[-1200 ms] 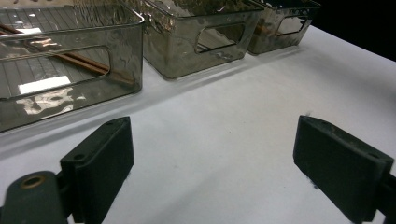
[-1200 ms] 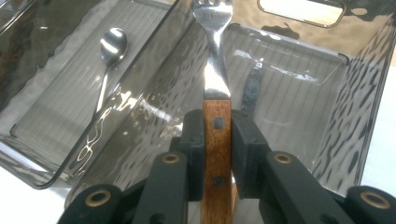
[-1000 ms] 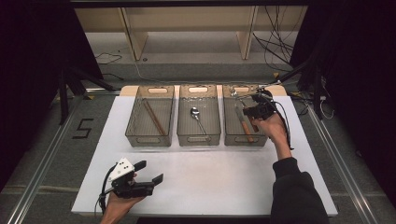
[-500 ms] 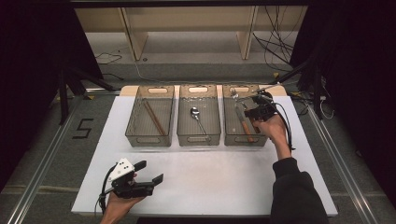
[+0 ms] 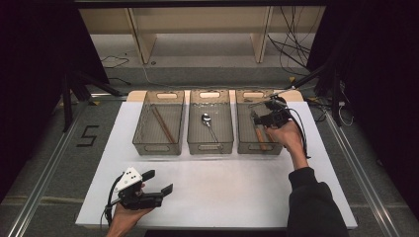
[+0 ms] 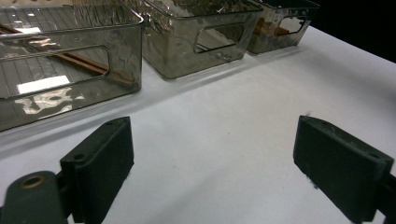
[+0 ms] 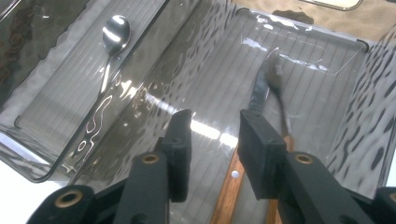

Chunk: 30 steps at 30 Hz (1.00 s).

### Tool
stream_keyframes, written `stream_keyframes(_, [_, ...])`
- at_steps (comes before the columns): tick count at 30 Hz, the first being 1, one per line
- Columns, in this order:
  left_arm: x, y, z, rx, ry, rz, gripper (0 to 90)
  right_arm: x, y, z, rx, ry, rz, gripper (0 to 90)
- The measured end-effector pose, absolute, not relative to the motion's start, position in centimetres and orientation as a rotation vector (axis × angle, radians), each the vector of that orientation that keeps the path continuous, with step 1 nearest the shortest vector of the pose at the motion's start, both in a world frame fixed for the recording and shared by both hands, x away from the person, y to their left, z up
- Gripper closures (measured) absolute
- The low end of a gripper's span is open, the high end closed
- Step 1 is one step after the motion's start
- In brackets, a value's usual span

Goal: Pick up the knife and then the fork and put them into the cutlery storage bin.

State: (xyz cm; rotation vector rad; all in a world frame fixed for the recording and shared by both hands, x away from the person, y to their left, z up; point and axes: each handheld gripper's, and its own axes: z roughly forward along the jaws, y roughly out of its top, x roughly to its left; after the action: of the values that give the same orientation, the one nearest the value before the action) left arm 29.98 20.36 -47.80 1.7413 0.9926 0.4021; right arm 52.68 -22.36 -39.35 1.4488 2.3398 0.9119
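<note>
From where I stand, the sorting looks nearly done. The wooden-handled knife (image 7: 243, 172) lies in the right-hand smoky clear plastic bin (image 5: 258, 123), beside what may be a fork. The right tool (image 7: 212, 140) hangs over that bin, its jaws just opening, parted with nothing clamped. In the middle bin (image 5: 210, 121) left of it rests a steel spoon (image 5: 207, 120). The left tool (image 5: 157, 181) waits wide apart over the white tabletop (image 5: 237, 182). Neither hand has shifted since the earlier frame.

- A white table (image 5: 247, 187) stands on a grey floor (image 5: 44, 163).
- A black "5" (image 5: 87, 136) marks the floor left of it.
- A pale wooden shelf (image 5: 197, 29) stands behind.
- Cables (image 5: 291, 34) trail at right.
- Dark curtains (image 5: 34, 59) flank both sides.
</note>
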Motion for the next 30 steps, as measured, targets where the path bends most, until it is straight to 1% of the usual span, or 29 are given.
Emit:
stream_keyframes(6, [30.0,20.4,-47.8,1.741,0.994,0.402,11.8,51.9,-22.6,-39.1,1.426,2.337,0.961,58.9])
stream_keyframes(14, [30.0,20.3,-47.8,1.743,0.992,0.404,11.8,49.4,-22.4,-38.3,1.349,2.330,1.077,51.6])
stream_keyframes(30, [30.0,20.3,-47.8,1.743,0.991,0.404,11.8,45.9,-21.6,-38.5,1.282,2.326,1.196,40.2])
